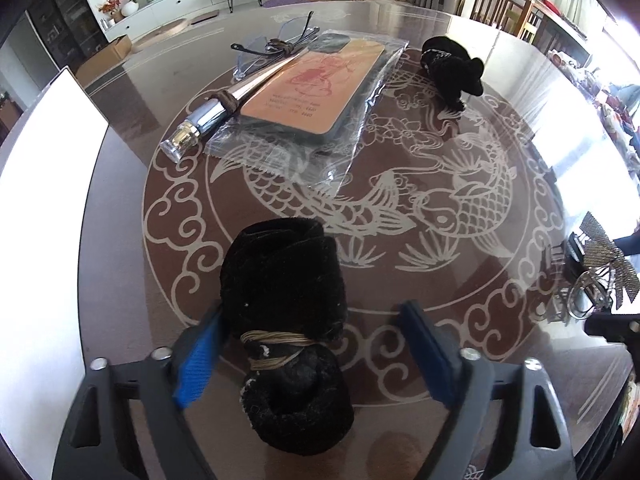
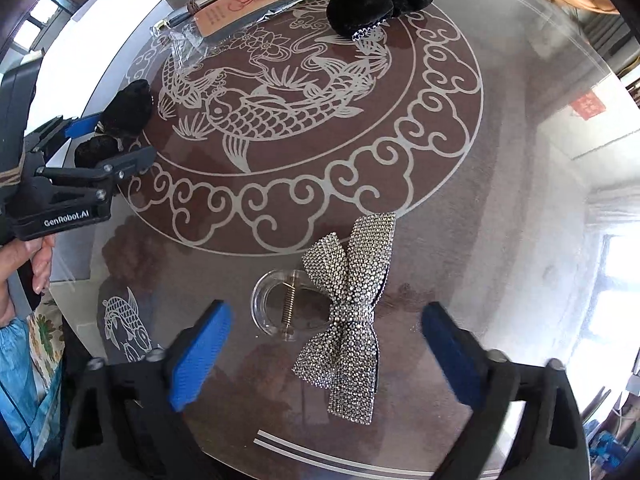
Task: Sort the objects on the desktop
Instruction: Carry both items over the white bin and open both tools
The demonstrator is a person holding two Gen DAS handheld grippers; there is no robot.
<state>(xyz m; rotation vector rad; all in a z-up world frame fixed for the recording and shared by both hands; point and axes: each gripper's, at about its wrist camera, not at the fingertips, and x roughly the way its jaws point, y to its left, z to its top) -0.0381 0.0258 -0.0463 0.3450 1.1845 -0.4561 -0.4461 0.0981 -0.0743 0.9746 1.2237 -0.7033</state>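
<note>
My left gripper (image 1: 316, 354) stands open astride the black bow (image 1: 286, 320); its left pad (image 1: 196, 364) is at or near the velvet, I cannot tell which, and the right pad is clear of it. The bow's lower end is partly hidden between the fingers. My right gripper (image 2: 324, 364) is open around the rhinestone bow (image 2: 348, 312), neither pad touching, with a clear clip (image 2: 276, 304) half hidden under it. At twelve o'clock on the table (image 2: 500, 200) a bagged card (image 1: 316, 92), glasses (image 1: 272, 46) and a second black bow (image 1: 452, 68) lie, cut off in the right view.
</note>
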